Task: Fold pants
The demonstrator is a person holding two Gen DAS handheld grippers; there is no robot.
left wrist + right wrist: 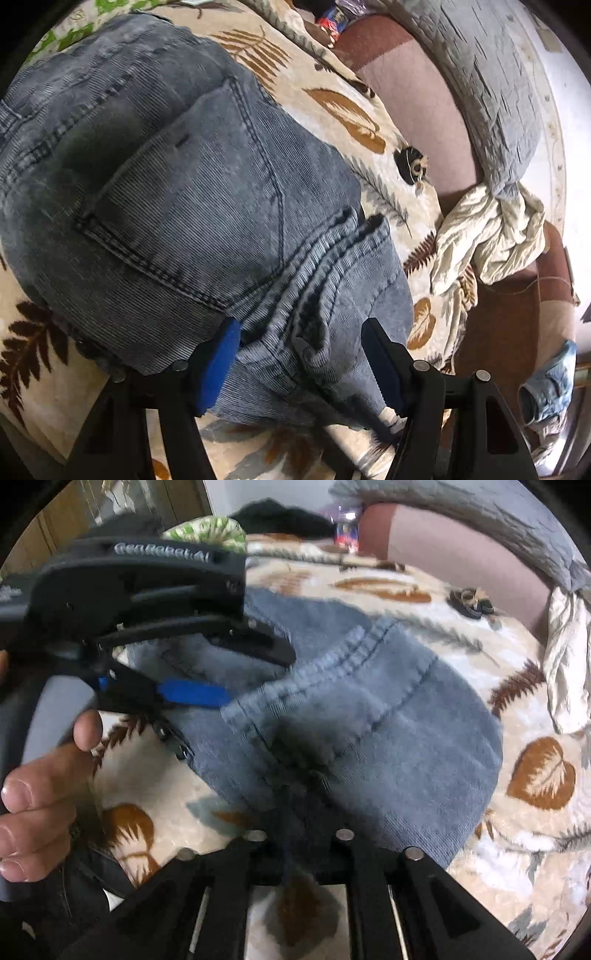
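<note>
Grey-blue jeans (pixel 177 192) lie folded on a leaf-print blanket (pixel 332 107), back pocket up. In the left wrist view my left gripper (pixel 301 354) straddles the bunched near edge of the denim, its blue pads (pixel 219 363) pressing in from both sides. The right wrist view shows the same gripper (pixel 258 677) from the side, clamped over the jeans' (pixel 369 720) left edge, with a person's hand (pixel 37 794) on its handle. My right gripper (pixel 306 786) hovers over the near part of the denim. Its jaws stand partly apart, and the tips are dark and blurred.
A brown padded surface (pixel 417 103) borders the blanket on the right, with a grey quilted pillow (pixel 487 85) and a crumpled cream cloth (pixel 491 236). A small black item (pixel 410 166) lies on the blanket beyond the jeans. A blue cloth (pixel 550 384) lies lower right.
</note>
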